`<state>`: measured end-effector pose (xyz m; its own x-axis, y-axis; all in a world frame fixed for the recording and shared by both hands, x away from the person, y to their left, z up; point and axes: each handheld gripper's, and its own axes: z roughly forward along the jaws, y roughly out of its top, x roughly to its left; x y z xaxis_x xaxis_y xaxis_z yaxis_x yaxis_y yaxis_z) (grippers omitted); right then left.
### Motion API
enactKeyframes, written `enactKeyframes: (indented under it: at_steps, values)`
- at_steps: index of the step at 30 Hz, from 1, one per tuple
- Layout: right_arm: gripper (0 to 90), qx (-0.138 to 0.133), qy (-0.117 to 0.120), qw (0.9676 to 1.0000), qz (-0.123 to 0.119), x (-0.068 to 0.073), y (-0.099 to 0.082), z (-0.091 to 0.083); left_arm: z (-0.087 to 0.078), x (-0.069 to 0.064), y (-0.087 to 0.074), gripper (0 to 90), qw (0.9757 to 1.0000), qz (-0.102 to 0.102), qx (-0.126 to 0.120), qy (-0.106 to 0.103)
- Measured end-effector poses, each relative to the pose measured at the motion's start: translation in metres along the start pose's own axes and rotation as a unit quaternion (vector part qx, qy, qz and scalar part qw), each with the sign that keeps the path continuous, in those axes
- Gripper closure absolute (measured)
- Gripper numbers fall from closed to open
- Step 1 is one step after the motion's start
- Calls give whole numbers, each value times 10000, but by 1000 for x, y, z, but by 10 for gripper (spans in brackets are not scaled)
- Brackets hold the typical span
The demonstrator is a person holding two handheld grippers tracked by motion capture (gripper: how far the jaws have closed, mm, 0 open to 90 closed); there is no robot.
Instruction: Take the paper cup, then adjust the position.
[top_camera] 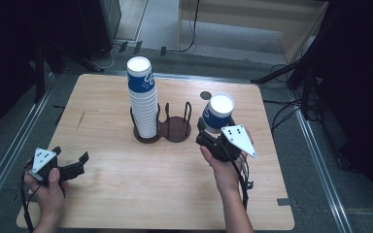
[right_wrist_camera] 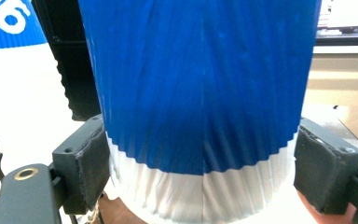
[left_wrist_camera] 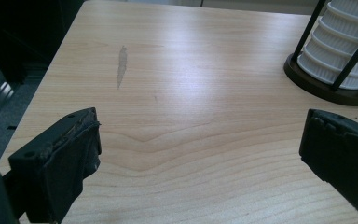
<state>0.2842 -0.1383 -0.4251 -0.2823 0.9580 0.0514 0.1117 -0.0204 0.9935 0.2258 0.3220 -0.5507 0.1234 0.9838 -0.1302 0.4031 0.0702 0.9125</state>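
Step in hand: the right claw (top_camera: 217,132) carries one blue-and-white ribbed paper cup (top_camera: 219,112) upside down, white base up, just right of the black wire two-ring cup holder (top_camera: 176,129); judged from this, the cup is on its way to a slot.
Right claw: clamped on the cup's lower white band, one pad on each side, as the right gripper view shows (right_wrist_camera: 200,186).
Left claw: the left claw (top_camera: 73,162) stands wide with nothing between its jaws, resting low over the near left part of the pale wooden bench (top_camera: 126,194), well apart from the holder.
Cup's place: off the bench in the right claw, near the holder's right ring and beside the tall stack.
Left ring holds: a tall stack of matching inverted paper cups (top_camera: 143,99), white ribbed rims showing between the black uprights in the left gripper view (left_wrist_camera: 340,51).
Right ring holds: nothing that I can see; its dark base plate is bare.
Next move, as I judge it: bring the cup across over the chosen ring or stack, line it up between the uprights, lower it straight, then let the jaws part.
Risk: a tilted cup could catch an upright or nudge the stack.
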Motion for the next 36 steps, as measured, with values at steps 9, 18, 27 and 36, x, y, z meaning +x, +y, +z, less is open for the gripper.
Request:
enactKeyframes:
  at_steps: [9,18,27,36]
  values:
    - [155,178,37,9998,-11,1,-18,-6,-4,-1,5,0,9998,127,145,-59]
    - [155,347,93,9993,-101,4,-35,-10,-13,-20,25,0,9989,154,23,-446]
    - [155,524,139,9983,-227,9,-50,-10,-14,-52,47,0,9954,314,-99,-904]
    - [155,634,188,9972,-339,16,-59,-11,-10,-92,65,0,9879,683,-90,-1390]
